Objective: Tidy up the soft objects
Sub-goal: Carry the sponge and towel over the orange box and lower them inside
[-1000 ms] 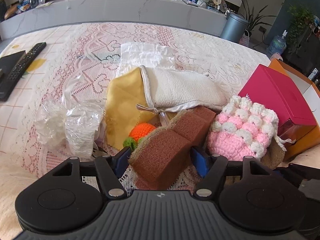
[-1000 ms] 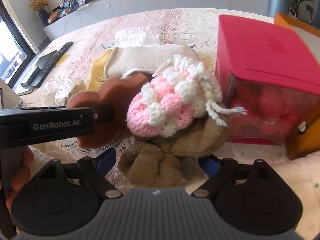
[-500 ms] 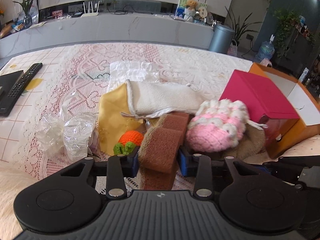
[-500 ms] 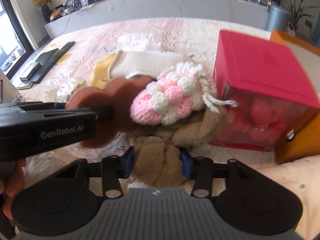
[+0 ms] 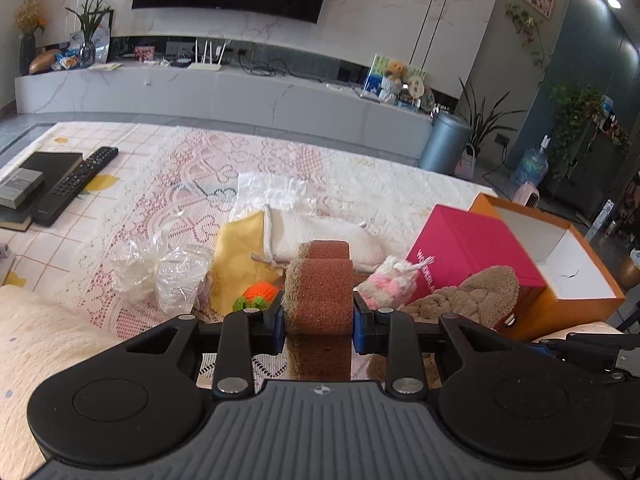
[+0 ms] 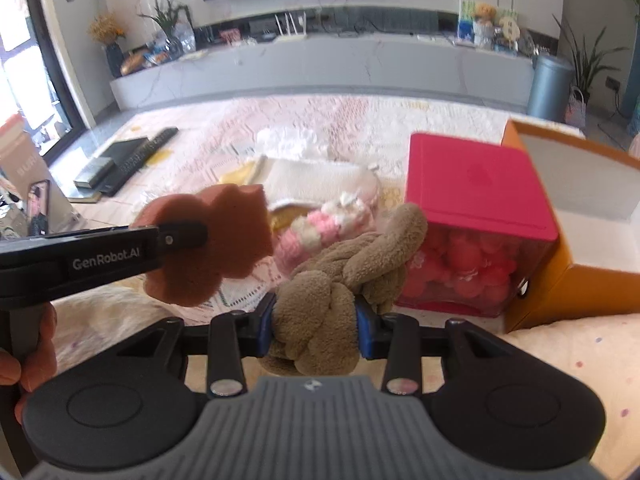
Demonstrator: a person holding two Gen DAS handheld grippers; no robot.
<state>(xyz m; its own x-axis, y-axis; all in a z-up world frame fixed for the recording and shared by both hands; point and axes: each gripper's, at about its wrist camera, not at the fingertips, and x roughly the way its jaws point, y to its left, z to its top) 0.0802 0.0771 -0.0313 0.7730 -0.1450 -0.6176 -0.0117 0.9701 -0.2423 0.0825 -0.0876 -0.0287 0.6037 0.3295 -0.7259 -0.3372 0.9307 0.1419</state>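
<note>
We record the left gripper [image 5: 319, 326] with its jaws closing on a brown sponge [image 5: 320, 292], pads pressed into both its sides; the sponge is carried clear of the surface [image 5: 192, 160]. The right gripper [image 6: 315, 326] has its jaws closing on a tan knotted plush [image 6: 320, 320], which bulges between the pads and trails up toward the red box [image 6: 476, 184]. In the right wrist view the left gripper [image 6: 176, 238] crosses from the left edge with the sponge [image 6: 224, 248] at its tip, a hand [image 6: 36, 348] wrapped around its handle. Just beyond the plush lies a pink and white knitted pouch [image 6: 316, 232]. Further out on the lace cloth: a cream cloth bag [image 5: 320, 236] over a yellow cloth [image 5: 236, 256], an orange knitted toy [image 5: 262, 294], crumpled clear plastic [image 5: 160, 276], and a white bag [image 5: 272, 192]. The red box stands beside an open orange box [image 5: 560, 264], the two touching. A remote control [image 5: 76, 186] and a dark book [image 5: 44, 168] lie well apart at the far left.
</note>
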